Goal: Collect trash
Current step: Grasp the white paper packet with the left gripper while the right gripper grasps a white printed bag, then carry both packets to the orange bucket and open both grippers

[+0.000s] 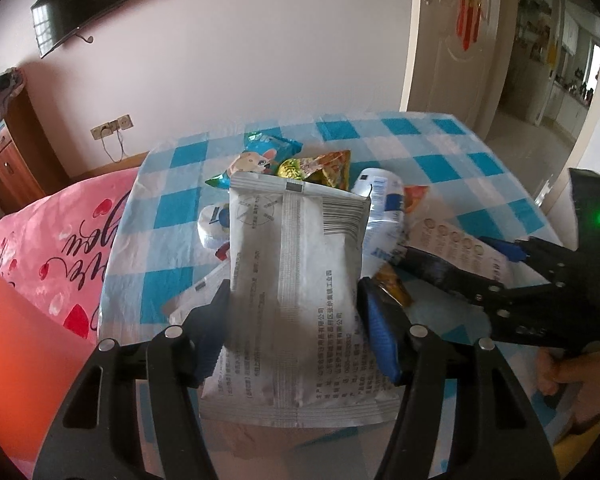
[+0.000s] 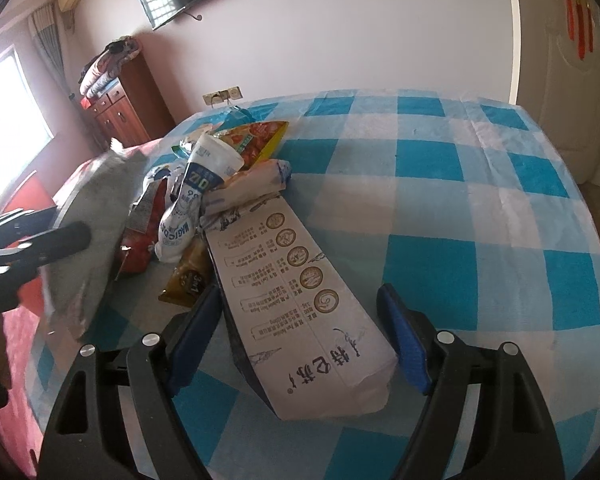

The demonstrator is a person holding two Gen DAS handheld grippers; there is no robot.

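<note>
Left gripper (image 1: 294, 308): clamped on silver packet (image 1: 296, 280), lifted upright over the table (image 1: 440, 148). Right gripper (image 2: 298, 332): spread wide, straddling long white wrapper (image 2: 300, 292) lying flat on the checked cloth. Beside that wrapper, brown sachet (image 2: 190, 280). Beyond, heaped wrappers: white tube pouch (image 2: 196, 196), orange-yellow bag (image 2: 256, 138), cartoon packet (image 1: 256, 162). Farther left, pink bedspread (image 1: 60, 240).
</note>
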